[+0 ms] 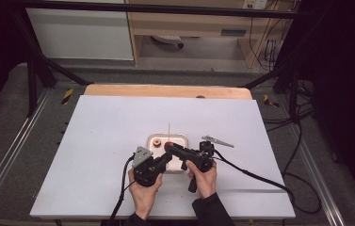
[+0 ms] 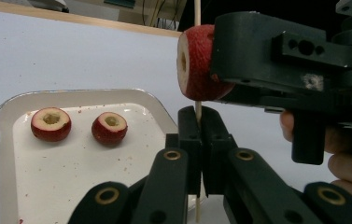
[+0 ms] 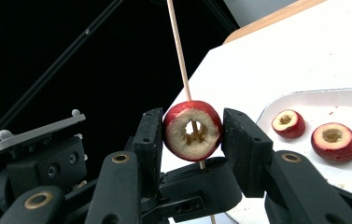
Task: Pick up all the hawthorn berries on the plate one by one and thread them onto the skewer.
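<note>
- The work in hand is threading a cored red fruit point(image 3: 193, 130) onto a thin wooden skewer point(image 3: 178, 46); the fruit hangs above the near right corner of the white tray point(image 2: 5, 105), already pierced, with the stick visible through its hollow.
- The left tool point(image 2: 200, 128) is clamped tight on the skewer just below the fruit and holds it upright. I would keep that grip low and firm, so the stick cannot tilt or slip.
- The right tool point(image 3: 191, 133) grips the fruit by its red sides, the cut face turned to its own camera. Light pressure seems wise, since the hollowed flesh looks apt to crush.
- To seat the fruit, push it straight along the stick, not sideways, or the thin wood may bend or snap.
- Two more cored fruits point(image 2: 51, 123) point(image 2: 109, 128) lie on the tray, to the left of the skewer in the left gripper view, apart from each other.
- The bench point(image 1: 95, 141) has a white top with a wooden edge at its far side.
- A dark metal frame point(image 1: 38, 61) stands around it; farther off are cabinets and loose cables on the floor.
</note>
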The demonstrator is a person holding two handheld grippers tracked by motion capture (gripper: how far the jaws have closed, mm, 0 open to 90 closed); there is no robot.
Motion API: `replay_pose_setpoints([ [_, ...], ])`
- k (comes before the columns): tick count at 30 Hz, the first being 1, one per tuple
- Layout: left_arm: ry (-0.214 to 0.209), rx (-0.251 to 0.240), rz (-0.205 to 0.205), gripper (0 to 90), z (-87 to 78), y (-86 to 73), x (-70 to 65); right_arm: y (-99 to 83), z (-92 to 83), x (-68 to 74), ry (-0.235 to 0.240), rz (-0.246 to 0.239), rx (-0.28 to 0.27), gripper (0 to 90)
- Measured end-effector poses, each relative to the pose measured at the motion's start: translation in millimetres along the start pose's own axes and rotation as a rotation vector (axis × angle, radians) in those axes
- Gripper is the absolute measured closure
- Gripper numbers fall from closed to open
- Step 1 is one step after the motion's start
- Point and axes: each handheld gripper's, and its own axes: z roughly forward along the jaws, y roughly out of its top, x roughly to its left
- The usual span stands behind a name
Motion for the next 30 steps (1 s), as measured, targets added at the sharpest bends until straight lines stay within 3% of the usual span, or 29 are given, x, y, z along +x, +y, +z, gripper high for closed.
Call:
replay_pose_setpoints([
  [5, -0.009, 0.004, 0.021, 88.0, 0.7, -1.3, 0.1, 2.5, -1.9, 0.0, -0.009, -0.031, 0.030, 57.6],
  [12, -0.006, 0.020, 0.072, 88.0, -4.3, -4.5, 3.6, 13.0, -8.6, 1.5, -0.056, -0.104, 0.058, 37.9],
  [18, 0.009, 0.039, 0.125, 88.0, -14.3, -7.4, 13.5, 24.4, -13.9, -3.0, -0.139, -0.197, 0.113, 20.9],
  [23, 0.016, 0.076, 0.144, 88.0, -24.4, -9.5, 24.1, 31.0, -14.8, -10.2, -0.194, -0.292, 0.176, 12.7],
  [30, 0.035, 0.111, 0.170, 87.9, -34.1, -12.8, 34.4, 37.6, -12.1, -22.3, -0.262, -0.405, 0.307, 10.2],
])
